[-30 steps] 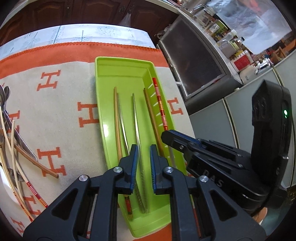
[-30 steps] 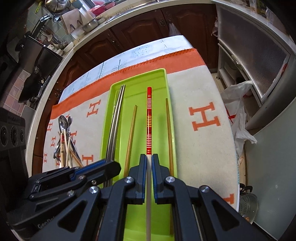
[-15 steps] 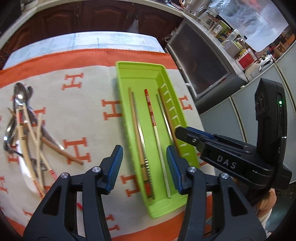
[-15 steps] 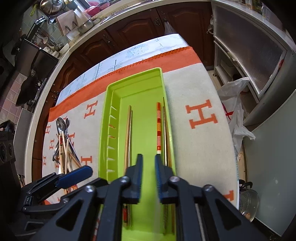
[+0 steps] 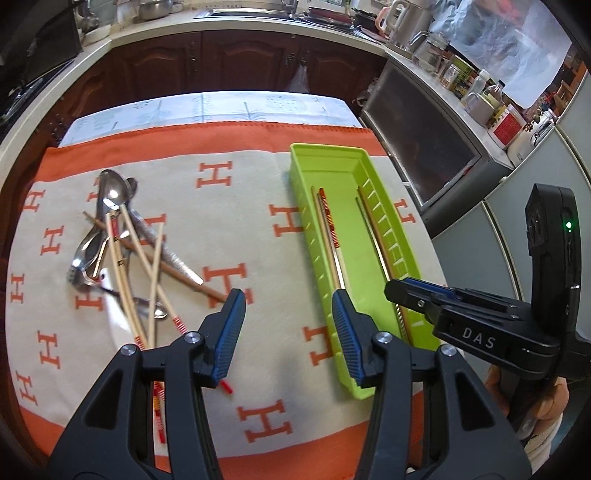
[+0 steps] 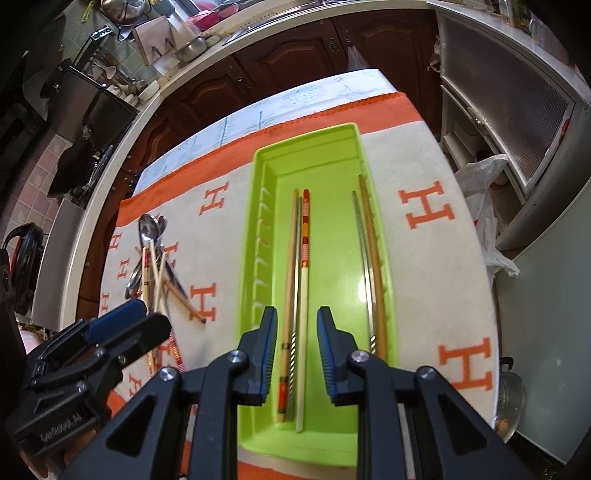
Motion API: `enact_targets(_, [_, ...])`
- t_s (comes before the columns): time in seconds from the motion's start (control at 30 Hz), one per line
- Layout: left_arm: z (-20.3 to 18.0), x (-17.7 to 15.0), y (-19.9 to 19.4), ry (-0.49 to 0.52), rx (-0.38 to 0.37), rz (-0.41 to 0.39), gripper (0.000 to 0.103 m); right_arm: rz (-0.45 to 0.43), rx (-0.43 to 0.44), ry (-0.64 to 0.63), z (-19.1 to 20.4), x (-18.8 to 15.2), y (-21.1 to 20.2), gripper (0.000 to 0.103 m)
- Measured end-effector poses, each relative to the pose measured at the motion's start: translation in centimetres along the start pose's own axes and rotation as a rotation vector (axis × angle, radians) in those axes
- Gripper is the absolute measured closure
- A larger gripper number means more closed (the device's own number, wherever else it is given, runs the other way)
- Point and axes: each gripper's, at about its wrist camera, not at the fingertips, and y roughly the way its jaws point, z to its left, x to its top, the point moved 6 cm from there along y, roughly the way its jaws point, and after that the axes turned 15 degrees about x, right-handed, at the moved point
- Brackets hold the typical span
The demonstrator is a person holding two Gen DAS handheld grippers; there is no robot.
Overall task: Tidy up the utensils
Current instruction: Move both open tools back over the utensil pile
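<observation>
Left gripper (image 5: 286, 325) gapes wide, empty, above the cloth (image 5: 236, 229); right gripper (image 6: 295, 345) half-open (holding nothing) over the tray (image 6: 255, 258), hiding chopstick (image 6: 303, 295) ends.

Dark wooden cabinets (image 5: 236, 62) run under a pale countertop (image 5: 229, 27) at twelve o'clock, crowded with pots and a kettle (image 5: 404, 16). At two o'clock a shelf of jars and bottles (image 5: 480, 96) tops a glass-fronted cabinet (image 5: 417, 147). Pink wall tiles (image 6: 37, 177) show at nine o'clock, in bright daylight.
</observation>
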Motion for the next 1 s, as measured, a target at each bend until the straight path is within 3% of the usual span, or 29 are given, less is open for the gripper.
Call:
enact_targets(0.53, [5.0,-2.7,-2.4,-0.045,0.041,-0.034,0.057,0.024,-0.012,-0.044,3.3,-4.6,-0.2,0.081])
enact_targets(1.0, [12.3,-4.2,-2.6,-0.139,0.080,-0.040,0.057,0.063,-0.038,-0.139,8.6,-5.7,2.0,0.081])
